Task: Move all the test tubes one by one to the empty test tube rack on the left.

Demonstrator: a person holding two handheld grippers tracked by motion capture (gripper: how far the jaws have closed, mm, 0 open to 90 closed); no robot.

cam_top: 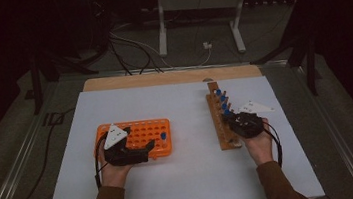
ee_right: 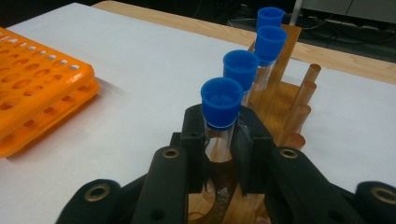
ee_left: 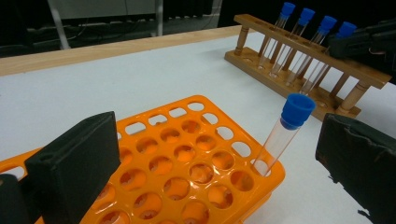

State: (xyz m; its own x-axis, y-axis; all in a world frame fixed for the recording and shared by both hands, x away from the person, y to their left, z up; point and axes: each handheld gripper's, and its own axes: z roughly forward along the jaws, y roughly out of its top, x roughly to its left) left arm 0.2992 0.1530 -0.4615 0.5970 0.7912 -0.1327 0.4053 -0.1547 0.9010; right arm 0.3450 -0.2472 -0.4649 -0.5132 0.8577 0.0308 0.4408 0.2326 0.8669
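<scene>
Toward the right edge of the tabletop (cam_top: 184, 189), the right hand-held gripper (ee_right: 219, 140) sits at the near end of the wooden rack (cam_top: 221, 124), its two black jaws clamped on the clear glass of the nearest blue-capped test tube (ee_right: 221, 105) just below the cap. That tube stands upright in the rack, with three more blue-capped tubes (ee_right: 270, 39) lined up behind it toward the far edge. The rack runs lengthwise from near to far, and its bare wooden pegs (ee_right: 303, 98) show on the side away from the orange rack.

Toward the left edge lies the orange rack (cam_top: 148, 132) — a plastic grid of round holes, nearly all of them empty. One blue-capped tube (ee_left: 287, 128) stands in a hole at its right near corner, leaning slightly. The left hand-held gripper (cam_top: 142, 151) rests at the near side of this orange rack with its jaws spread wide apart; in the left gripper view the single tube stands between and beyond the jaws, touched by neither.

The two racks are well apart, with bare white tabletop between them — a strip of plain wood (cam_top: 172, 77) runs along the far edge.
</scene>
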